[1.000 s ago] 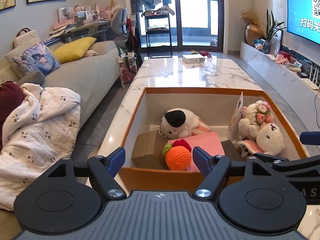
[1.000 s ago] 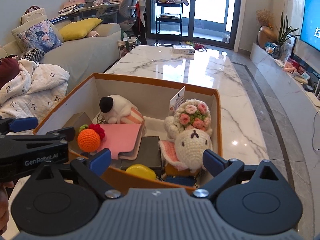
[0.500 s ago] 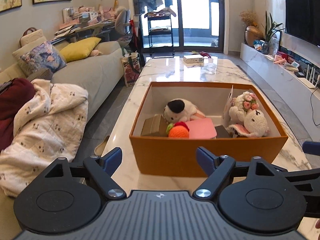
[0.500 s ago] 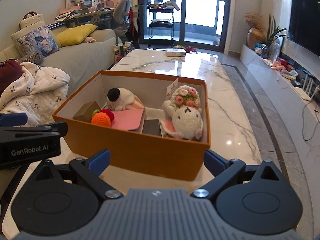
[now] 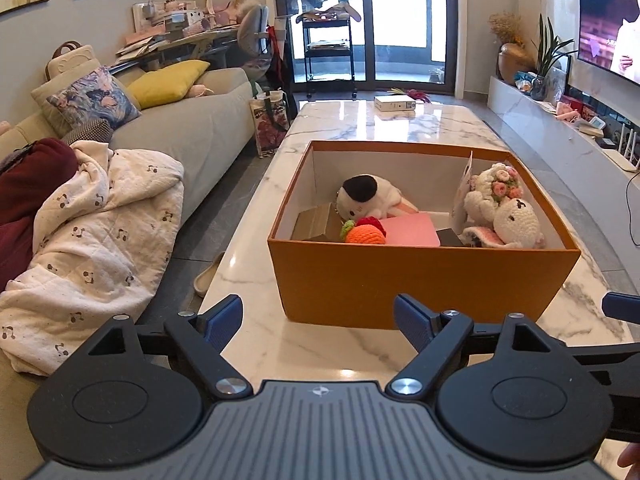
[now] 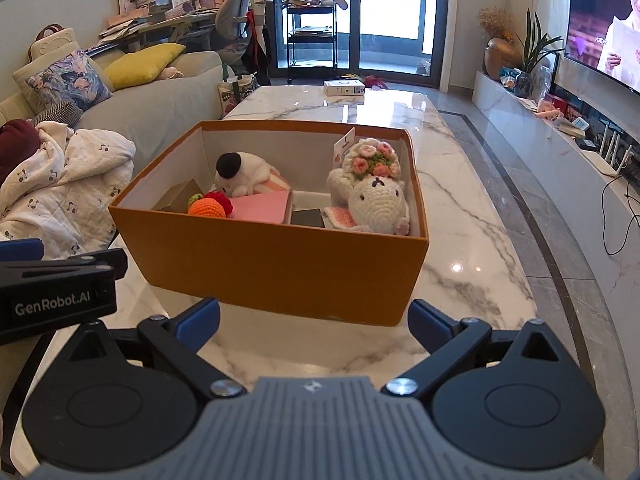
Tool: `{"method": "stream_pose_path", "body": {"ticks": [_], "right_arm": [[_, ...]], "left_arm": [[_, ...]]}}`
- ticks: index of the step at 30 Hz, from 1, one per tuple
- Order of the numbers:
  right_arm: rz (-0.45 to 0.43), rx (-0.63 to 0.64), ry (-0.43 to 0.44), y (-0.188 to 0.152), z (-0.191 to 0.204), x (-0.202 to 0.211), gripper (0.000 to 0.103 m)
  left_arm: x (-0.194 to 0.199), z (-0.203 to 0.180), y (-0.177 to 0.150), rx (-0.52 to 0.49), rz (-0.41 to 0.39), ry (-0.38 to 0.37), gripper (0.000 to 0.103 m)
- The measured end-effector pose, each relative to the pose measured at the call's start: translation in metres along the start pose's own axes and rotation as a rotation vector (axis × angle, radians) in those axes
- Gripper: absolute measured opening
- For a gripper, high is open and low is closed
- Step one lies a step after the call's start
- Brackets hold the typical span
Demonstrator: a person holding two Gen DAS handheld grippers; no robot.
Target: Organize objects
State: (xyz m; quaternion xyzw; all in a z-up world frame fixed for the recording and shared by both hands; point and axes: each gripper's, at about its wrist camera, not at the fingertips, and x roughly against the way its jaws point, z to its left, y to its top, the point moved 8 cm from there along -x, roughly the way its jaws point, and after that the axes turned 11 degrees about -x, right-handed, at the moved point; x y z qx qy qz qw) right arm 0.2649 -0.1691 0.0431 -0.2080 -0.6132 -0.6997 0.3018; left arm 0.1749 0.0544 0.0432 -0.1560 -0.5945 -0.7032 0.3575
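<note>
Now orange box (image 5: 420, 280) just beyond left hand-held gripper (image 5: 318, 320), jaws apart, empty.

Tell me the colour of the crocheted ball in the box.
The crocheted ball is orange, with a green and a red bit attached; the right wrist view shows it best.

Grey sofa (image 5: 192, 128) left, glass doors (image 5: 360, 20) ahead, television (image 5: 608, 20) right.

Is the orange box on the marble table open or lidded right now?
Open. The orange box has no lid on it; its white inner walls and the toys inside show from above in both wrist views.
</note>
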Motion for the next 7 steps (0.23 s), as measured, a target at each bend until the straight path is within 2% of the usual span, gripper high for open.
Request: {"method": "stream_pose_path", "body": {"ticks": [7], "right_arm": [[0.003, 0.008, -0.001, 0.0004, 0.0014, -0.0035, 0.1]], "left_arm": [[0.0, -0.0058, 0.0023, -0.008, -0.015, -0.02, 0.101]]}}
